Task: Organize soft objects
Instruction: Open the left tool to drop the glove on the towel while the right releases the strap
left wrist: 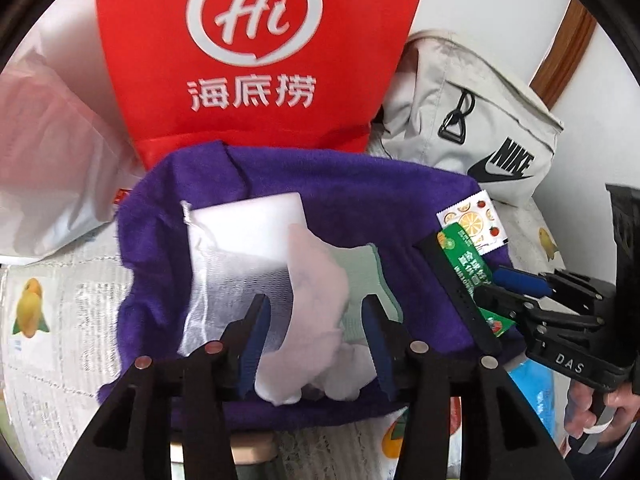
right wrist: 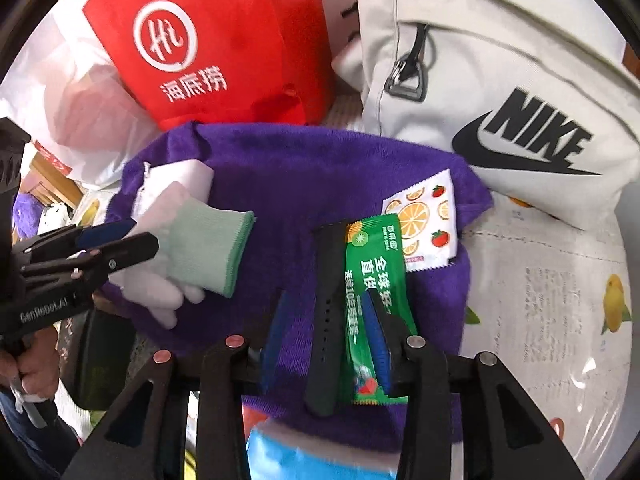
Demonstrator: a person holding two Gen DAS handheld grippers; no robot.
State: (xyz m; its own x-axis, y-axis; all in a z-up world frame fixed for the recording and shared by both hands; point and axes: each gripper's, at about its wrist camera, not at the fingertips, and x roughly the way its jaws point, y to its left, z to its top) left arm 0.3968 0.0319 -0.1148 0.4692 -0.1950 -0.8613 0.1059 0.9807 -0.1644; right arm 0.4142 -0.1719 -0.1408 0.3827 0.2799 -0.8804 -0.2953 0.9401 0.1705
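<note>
left gripper (left wrist: 316, 340) part-open astride white glove (left wrist: 316, 304) | right gripper (right wrist: 328, 340) part-open astride black watch strap (right wrist: 326, 312), strap lengthwise near-to-far on purple towel (right wrist: 288, 168)

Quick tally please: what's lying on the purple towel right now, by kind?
Work glove, white with a green cuff: 1
White mesh drawstring pouch: 1
Black watch strap: 1
Green snack sachet: 1
White fruit-print sachet: 1
Total: 5 things on the purple towel
</note>
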